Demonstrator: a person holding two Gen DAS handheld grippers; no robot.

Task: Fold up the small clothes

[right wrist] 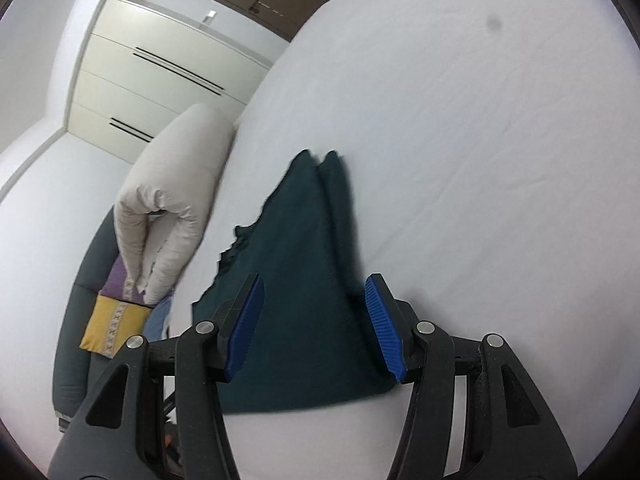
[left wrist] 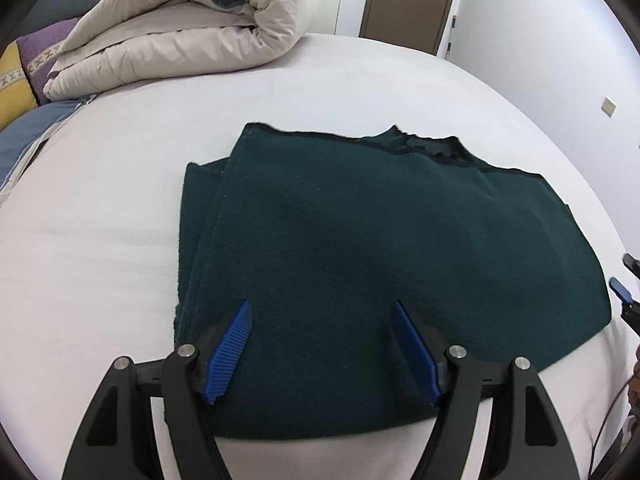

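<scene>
Right wrist view smears the far edge of the folded dark green fleece garment (right wrist: 304, 280), and the black-and-blue right gripper (left wrist: 624, 292) beside it gets cropped in the left view.

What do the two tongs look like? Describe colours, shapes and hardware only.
Both the left tongs and right tongs look alike: matte black plastic arms with triangular cut-outs, silver round pivot bolts, and two flat blue ribbed pads angled inward. No cables, sleeves or markings are visible.
</scene>
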